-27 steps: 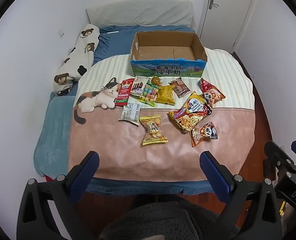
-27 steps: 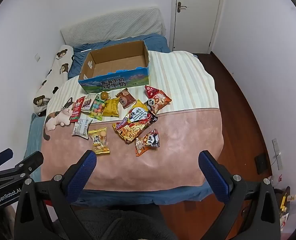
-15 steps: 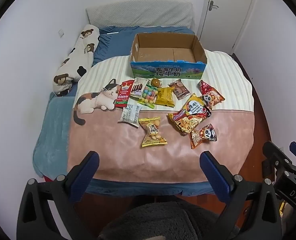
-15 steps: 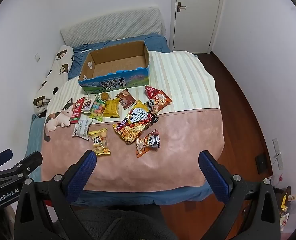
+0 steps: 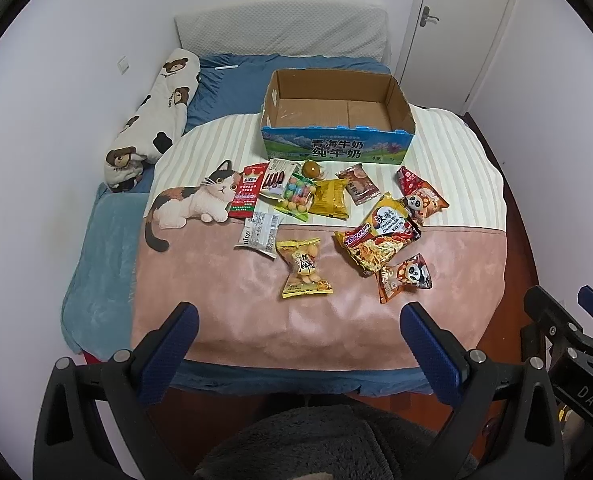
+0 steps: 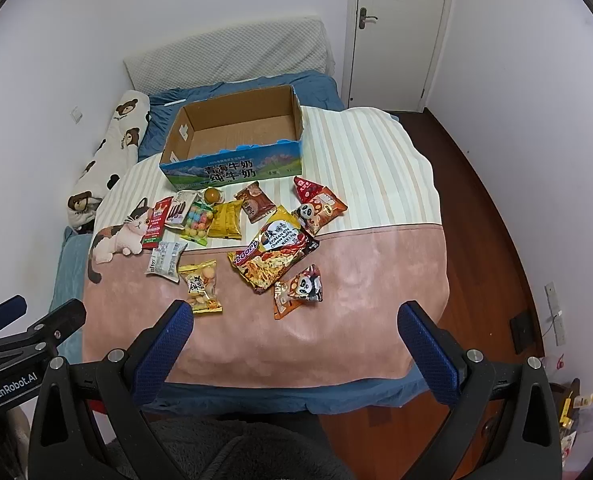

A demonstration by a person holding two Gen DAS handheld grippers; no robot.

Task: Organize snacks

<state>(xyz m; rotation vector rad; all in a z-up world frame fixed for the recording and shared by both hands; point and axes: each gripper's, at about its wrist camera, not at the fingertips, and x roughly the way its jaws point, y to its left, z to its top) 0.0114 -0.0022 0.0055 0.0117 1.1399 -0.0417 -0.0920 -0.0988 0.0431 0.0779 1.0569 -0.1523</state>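
Grippers have crept a bit closer to the bed over the last second, so the snacks look slightly bigger in both views, but nothing on the blanket [image 5: 256, 304] has been touched. So honestly we're at square one, looks like just the approach. Left gripper [image 5: 296, 334] is spread wide with nothing in it, right gripper [image 6: 294, 330] same deal, both hanging off the near edge of the bed. Cardboard box [image 5: 338, 120] sits at the far end, totally empty inside. Snacks are scattered loose in front of it: yellow cracker bag [image 5: 304, 268] nearest, noodle packet [image 5: 378, 236] and panda bag [image 5: 404, 278] to its right, candy bag [image 5: 296, 198] further back.
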